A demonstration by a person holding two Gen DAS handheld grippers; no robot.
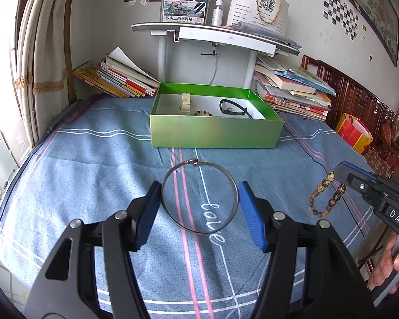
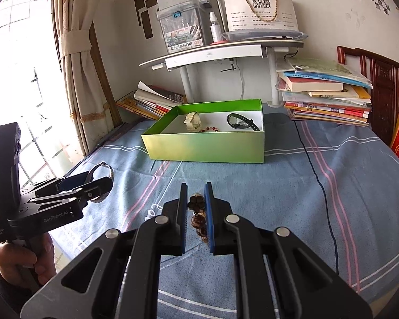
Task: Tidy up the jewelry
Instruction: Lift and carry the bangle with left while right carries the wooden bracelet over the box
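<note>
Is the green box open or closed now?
Open: the green box has no lid on it; two watches and a red bead bracelet show inside.

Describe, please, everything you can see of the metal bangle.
The bangle is a thin, grey metal ring, with a small looped clasp at its far edge. It sits between the blue pads of the left gripper, which spans it; the right wrist view shows it off the blue bedsheet, level, short of the green box.

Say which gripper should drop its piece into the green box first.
Right, probably. The right gripper is shut on the bead bracelet; the left gripper only brackets the metal bangle, both short of the box.
</note>
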